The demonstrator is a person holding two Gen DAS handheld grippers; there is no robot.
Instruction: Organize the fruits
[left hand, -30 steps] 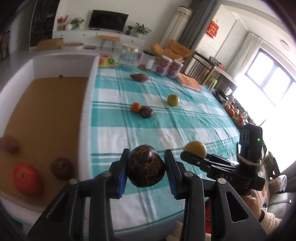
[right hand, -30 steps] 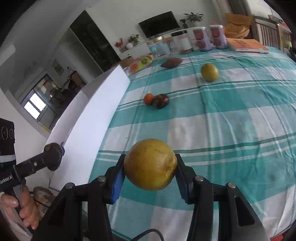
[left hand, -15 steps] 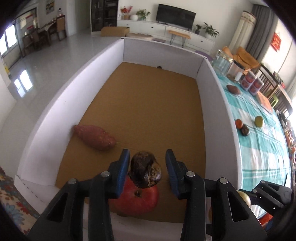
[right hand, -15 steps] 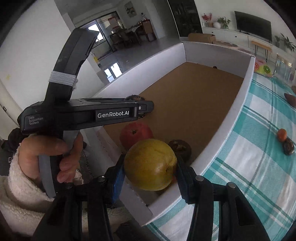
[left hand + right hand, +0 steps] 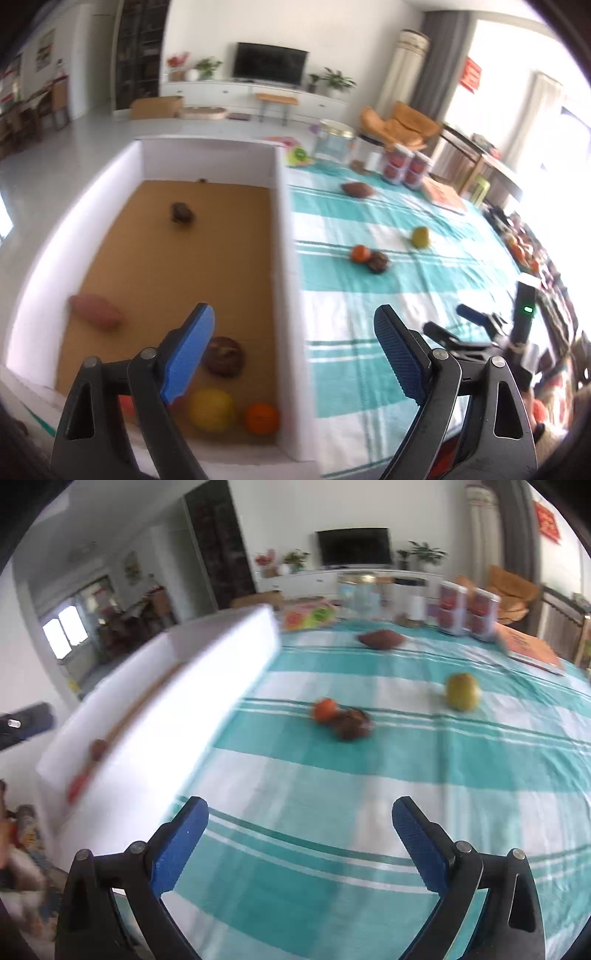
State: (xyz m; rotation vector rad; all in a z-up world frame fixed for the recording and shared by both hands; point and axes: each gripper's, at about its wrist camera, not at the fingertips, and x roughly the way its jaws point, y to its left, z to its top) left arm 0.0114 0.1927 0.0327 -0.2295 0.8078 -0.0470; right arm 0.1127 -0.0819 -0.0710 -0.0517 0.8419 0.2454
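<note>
Fruits still out on the tabletop (image 5: 369, 775) sit well right of the white box (image 5: 284, 258): an orange (image 5: 325, 709) touching a dark wrinkled fruit (image 5: 351, 723), a yellow-green pear (image 5: 461, 692) further right, a sweet potato (image 5: 380, 638) at the far end. They look light and firm, but round and smooth, so likely to roll; squeeze each across its widest middle. Inside the box lie a sweet potato (image 5: 96, 312), two dark fruits (image 5: 223, 356) (image 5: 181, 213), a yellow fruit (image 5: 212, 410) and an orange (image 5: 261, 418). Left tool (image 5: 295, 354) and right tool (image 5: 299, 845) are both opening wide, nothing between their pads.
</note>
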